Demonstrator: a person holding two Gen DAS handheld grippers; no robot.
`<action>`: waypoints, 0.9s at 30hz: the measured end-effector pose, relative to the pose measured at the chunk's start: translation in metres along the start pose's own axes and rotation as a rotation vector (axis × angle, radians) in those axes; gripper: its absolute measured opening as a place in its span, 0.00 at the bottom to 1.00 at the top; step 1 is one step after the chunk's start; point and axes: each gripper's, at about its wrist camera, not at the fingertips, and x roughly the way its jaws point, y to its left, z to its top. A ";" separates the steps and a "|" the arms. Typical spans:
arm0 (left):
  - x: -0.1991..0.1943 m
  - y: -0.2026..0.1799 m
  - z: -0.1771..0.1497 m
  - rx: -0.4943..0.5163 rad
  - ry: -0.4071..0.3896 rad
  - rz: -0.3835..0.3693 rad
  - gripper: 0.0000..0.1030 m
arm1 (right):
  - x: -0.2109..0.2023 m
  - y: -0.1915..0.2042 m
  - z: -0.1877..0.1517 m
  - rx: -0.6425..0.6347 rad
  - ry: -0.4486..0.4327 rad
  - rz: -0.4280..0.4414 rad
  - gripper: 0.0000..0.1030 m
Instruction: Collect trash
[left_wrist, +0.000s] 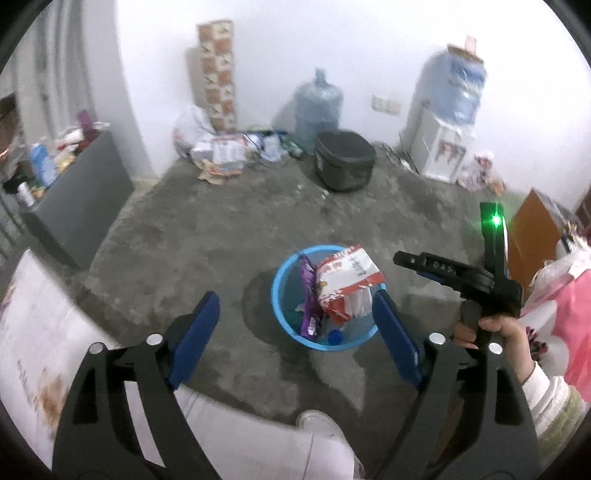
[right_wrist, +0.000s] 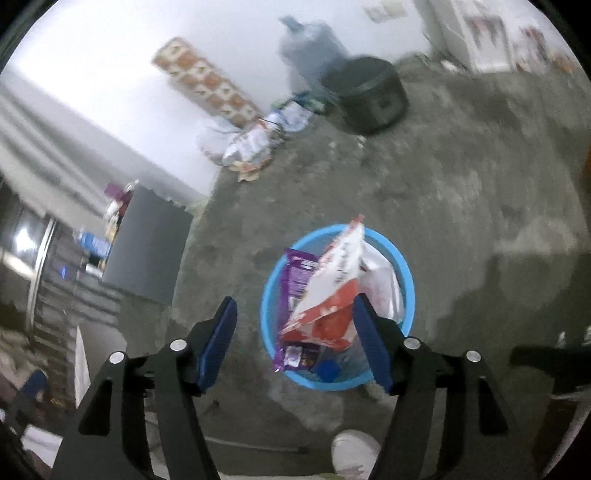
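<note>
A round blue bin (left_wrist: 284, 317) (right_wrist: 400, 266) stands on the concrete floor. In it are a red and white snack bag (left_wrist: 347, 284) (right_wrist: 332, 291), a purple wrapper (left_wrist: 308, 291) (right_wrist: 295, 277), a white plastic bag (right_wrist: 384, 284) and a blue bottle cap (left_wrist: 335, 336) (right_wrist: 327, 369). My left gripper (left_wrist: 297, 328) is open and empty above the bin. My right gripper (right_wrist: 295, 332) is open and empty above the bin; its body also shows at the right of the left wrist view (left_wrist: 480, 273), held by a hand.
A pile of wrappers and bags (left_wrist: 218, 151) (right_wrist: 247, 147) lies by the far wall with a tall patterned box (left_wrist: 218, 74), a water jug (left_wrist: 317, 107), a dark pot (left_wrist: 345, 160) (right_wrist: 369, 94) and a water dispenser (left_wrist: 443, 122). A dark cabinet (left_wrist: 81, 199) (right_wrist: 147, 251) stands at the left.
</note>
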 end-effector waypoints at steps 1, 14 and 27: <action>-0.014 0.005 -0.005 -0.022 -0.021 0.010 0.80 | -0.009 0.011 -0.003 -0.037 -0.010 -0.001 0.65; -0.159 0.048 -0.072 -0.319 -0.248 0.189 0.90 | -0.116 0.160 -0.059 -0.535 -0.156 0.055 0.88; -0.229 0.053 -0.154 -0.466 -0.257 0.541 0.92 | -0.193 0.238 -0.140 -0.803 -0.193 0.123 0.94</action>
